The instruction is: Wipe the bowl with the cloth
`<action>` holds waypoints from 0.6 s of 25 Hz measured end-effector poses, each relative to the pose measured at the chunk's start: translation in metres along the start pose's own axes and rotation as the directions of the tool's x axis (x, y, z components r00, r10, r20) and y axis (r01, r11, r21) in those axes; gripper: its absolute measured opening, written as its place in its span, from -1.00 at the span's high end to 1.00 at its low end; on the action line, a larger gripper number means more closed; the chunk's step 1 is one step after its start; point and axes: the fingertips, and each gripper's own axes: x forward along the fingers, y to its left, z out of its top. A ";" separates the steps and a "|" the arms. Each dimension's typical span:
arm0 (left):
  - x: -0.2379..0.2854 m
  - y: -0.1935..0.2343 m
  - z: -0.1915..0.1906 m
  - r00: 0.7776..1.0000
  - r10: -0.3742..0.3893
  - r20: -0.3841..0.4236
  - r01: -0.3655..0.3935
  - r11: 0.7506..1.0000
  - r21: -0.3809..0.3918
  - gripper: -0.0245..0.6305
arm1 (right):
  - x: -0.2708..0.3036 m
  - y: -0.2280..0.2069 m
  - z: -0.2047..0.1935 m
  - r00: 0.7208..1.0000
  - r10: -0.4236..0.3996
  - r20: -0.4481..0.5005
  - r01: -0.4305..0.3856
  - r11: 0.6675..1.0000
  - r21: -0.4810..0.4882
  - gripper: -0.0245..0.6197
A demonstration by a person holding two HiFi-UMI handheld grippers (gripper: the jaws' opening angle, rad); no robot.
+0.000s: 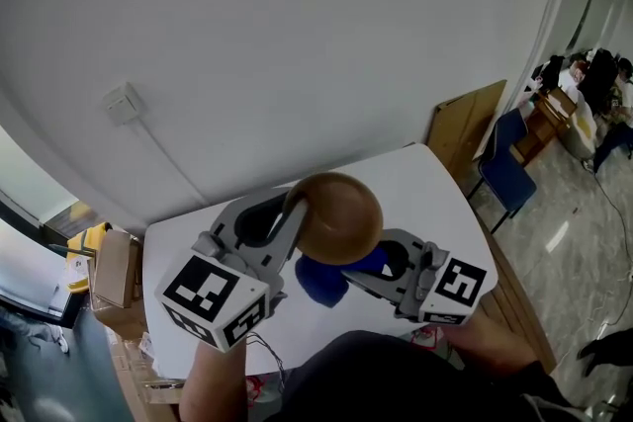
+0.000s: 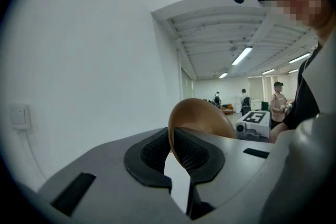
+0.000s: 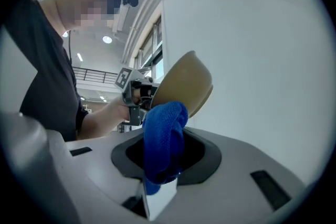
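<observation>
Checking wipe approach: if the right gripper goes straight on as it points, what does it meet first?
The bowl, held at its rim by the left gripper. The cloth in the right gripper leads and looks close to it; contact is unclear.

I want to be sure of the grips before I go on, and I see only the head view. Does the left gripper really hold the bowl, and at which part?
Observer: Yes. In the left gripper view the left gripper has its jaws closed on the rim of the bowl, with the bowl's wall between the pads.
Operator: Is the cloth truly gripped by the right one?
Observer: Yes. In the right gripper view the right gripper clamps the cloth, which is bunched between the jaws with a fold standing above them.
Operator: Does the cloth touch the bowl?
Observer: In the right gripper view the fold's top overlaps the bowl's lower edge. It looks to be at the bowl, but I cannot confirm contact.
</observation>
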 end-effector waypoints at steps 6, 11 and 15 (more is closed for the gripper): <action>-0.015 -0.015 0.003 0.997 -0.053 -0.062 0.059 0.992 0.112 0.83 | -0.016 0.029 0.015 0.990 0.139 0.021 -0.136 0.987 -0.086 0.69; -0.028 -0.009 -0.002 0.995 -0.042 -0.091 0.054 0.989 0.136 0.83 | -0.022 0.039 0.031 0.982 0.185 0.026 -0.180 0.976 -0.119 0.69; -0.036 -0.009 -0.006 0.992 -0.066 -0.106 0.083 0.983 0.164 0.83 | -0.024 0.041 0.039 0.981 0.191 0.012 -0.187 0.970 -0.157 0.69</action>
